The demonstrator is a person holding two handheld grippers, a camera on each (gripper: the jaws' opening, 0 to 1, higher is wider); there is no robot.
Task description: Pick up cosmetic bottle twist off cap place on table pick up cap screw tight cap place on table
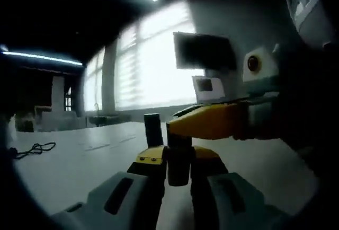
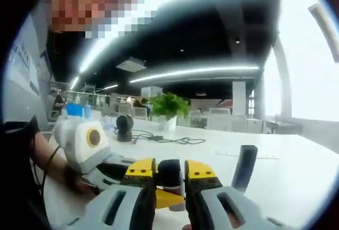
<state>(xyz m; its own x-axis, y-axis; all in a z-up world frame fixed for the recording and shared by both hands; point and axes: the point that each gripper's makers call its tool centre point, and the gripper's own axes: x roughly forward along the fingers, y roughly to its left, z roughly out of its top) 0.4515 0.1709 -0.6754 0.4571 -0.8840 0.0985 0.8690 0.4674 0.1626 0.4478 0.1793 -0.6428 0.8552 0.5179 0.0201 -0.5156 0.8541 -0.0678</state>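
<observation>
In the left gripper view my left gripper (image 1: pixel 179 161) is shut on the body of a dark cosmetic bottle (image 1: pixel 178 167), held upright above the white table (image 1: pixel 90 161). My right gripper (image 1: pixel 177 128) reaches in from the right, its yellow jaws closed at the bottle's top. In the right gripper view my right gripper (image 2: pixel 170 173) is shut on the dark round cap (image 2: pixel 169 174). The left gripper's yellow jaw tip shows just below the cap, its grey body at the left. Whether the cap is screwed on or loose is hidden.
A second dark upright bottle (image 1: pixel 153 129) (image 2: pixel 244 166) stands on the table beyond the grippers. A black cable (image 1: pixel 33 149) (image 2: pixel 169 139), a small black round device (image 2: pixel 124 126) and a potted plant (image 2: pixel 168 108) lie farther off. A person's arm (image 2: pixel 39 161) is at the left.
</observation>
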